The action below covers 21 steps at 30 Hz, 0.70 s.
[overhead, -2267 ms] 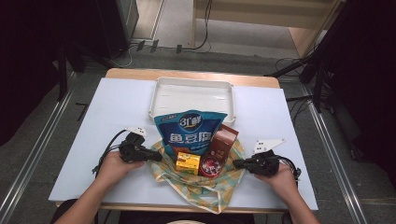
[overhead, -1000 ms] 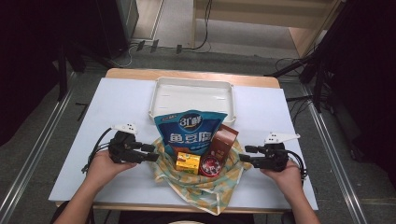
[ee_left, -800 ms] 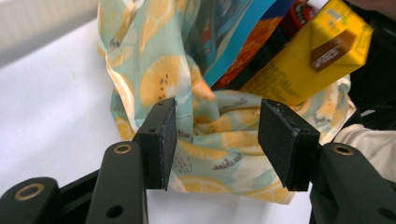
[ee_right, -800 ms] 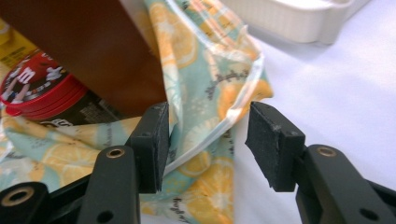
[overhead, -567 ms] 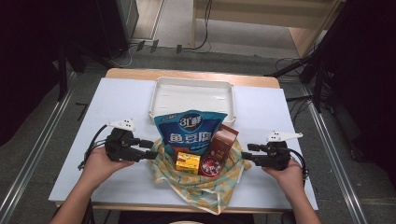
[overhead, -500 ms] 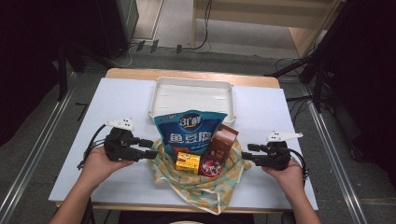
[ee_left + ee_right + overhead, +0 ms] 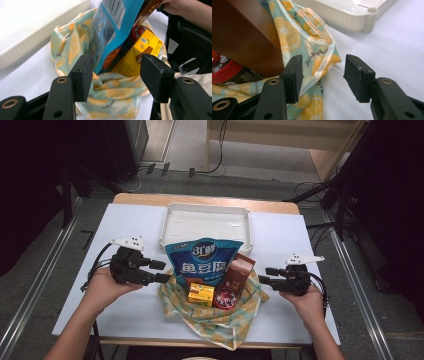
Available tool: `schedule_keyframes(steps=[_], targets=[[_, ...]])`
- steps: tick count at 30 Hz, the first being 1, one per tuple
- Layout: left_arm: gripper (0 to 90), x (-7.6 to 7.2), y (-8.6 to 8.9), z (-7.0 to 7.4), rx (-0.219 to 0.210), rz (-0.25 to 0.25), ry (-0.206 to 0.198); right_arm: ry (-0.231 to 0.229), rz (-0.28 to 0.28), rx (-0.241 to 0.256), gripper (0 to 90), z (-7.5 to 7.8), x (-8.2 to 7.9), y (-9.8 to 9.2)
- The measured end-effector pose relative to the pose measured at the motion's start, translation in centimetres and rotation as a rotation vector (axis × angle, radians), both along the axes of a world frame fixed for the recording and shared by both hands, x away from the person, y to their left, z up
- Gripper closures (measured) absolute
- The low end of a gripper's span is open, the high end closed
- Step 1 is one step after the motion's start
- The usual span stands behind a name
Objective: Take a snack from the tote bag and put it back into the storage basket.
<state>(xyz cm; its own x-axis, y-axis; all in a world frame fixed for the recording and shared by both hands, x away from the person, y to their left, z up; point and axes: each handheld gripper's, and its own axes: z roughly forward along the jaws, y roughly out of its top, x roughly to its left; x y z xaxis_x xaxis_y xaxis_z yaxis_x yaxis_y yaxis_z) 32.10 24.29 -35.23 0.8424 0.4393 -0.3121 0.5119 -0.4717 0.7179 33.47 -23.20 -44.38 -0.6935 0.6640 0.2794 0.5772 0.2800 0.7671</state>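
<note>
A lemon-print cloth bag (image 7: 212,312) lies open at the table's front. In it stand a blue snack pouch (image 7: 205,261), a brown box (image 7: 238,270), a yellow box (image 7: 201,294) and a red-lidded can (image 7: 226,297). My left gripper (image 7: 159,271) is open at the bag's left edge, with the cloth (image 7: 110,92) and the pouch (image 7: 112,27) lying between its jaws. My right gripper (image 7: 264,275) is open at the bag's right edge, with the bag's rim (image 7: 322,60) between its jaws. The brown box (image 7: 244,32) stands close at that view's left.
A white tray (image 7: 206,210) sits behind the bag at the table's far middle, its corner (image 7: 367,17) near my right gripper. Bare white tabletop (image 7: 130,227) lies on both sides. The table's front edge runs just under the bag.
Both grippers drew outward from the bag over the past two seconds, then held still with jaws open at its edges. The bag and its contents have not moved.
</note>
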Motion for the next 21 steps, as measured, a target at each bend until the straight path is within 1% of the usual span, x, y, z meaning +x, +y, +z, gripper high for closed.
schedule_keyframes(steps=[3,4,5,6,7,11,14,15,16,18,20,21], targets=[[43.9,0.2,-0.4,0.6,0.002,-0.005,-0.005,0.000,0.002,-0.013,50.7,0.1,0.3,0.3],[43.9,0.3,-0.5,0.8,-0.001,-0.011,-0.007,-0.002,0.001,-0.010,50.7,0.1,0.5,0.3],[43.9,0.5,-0.6,1.1,0.001,-0.018,-0.011,0.006,-0.003,-0.010,50.7,0.1,0.6,0.4],[43.9,0.6,-0.7,1.2,0.001,-0.020,-0.011,0.014,-0.006,-0.024,50.7,0.1,0.9,0.4],[43.8,0.7,-0.8,1.4,0.000,-0.022,-0.014,0.019,-0.009,-0.025,50.7,0.1,0.9,0.5],[43.7,1.1,-1.2,2.2,-0.005,-0.037,-0.013,0.020,-0.006,-0.019,50.7,0.4,1.4,0.8],[43.6,1.5,-1.4,2.9,-0.004,-0.045,-0.017,0.006,-0.007,-0.017,50.7,0.6,1.9,0.9],[43.6,1.6,-1.5,3.2,-0.005,-0.048,-0.022,0.011,-0.010,-0.011,50.7,0.7,2.0,0.9],[43.7,1.7,-1.6,3.3,-0.009,-0.045,-0.023,0.010,-0.009,-0.007,50.8,0.8,2.2,1.0],[43.7,2.0,-1.9,3.8,-0.011,-0.057,-0.028,0.002,-0.011,-0.005,50.9,1.0,2.5,1.1],[43.8,2.3,-2.2,4.0,-0.006,-0.067,-0.029,-0.004,-0.009,0.000,51.0,1.2,2.8,1.3],[44.2,2.5,-2.4,4.2,0.000,-0.073,-0.030,-0.005,-0.010,0.010,51.2,1.3,3.0,1.5]])
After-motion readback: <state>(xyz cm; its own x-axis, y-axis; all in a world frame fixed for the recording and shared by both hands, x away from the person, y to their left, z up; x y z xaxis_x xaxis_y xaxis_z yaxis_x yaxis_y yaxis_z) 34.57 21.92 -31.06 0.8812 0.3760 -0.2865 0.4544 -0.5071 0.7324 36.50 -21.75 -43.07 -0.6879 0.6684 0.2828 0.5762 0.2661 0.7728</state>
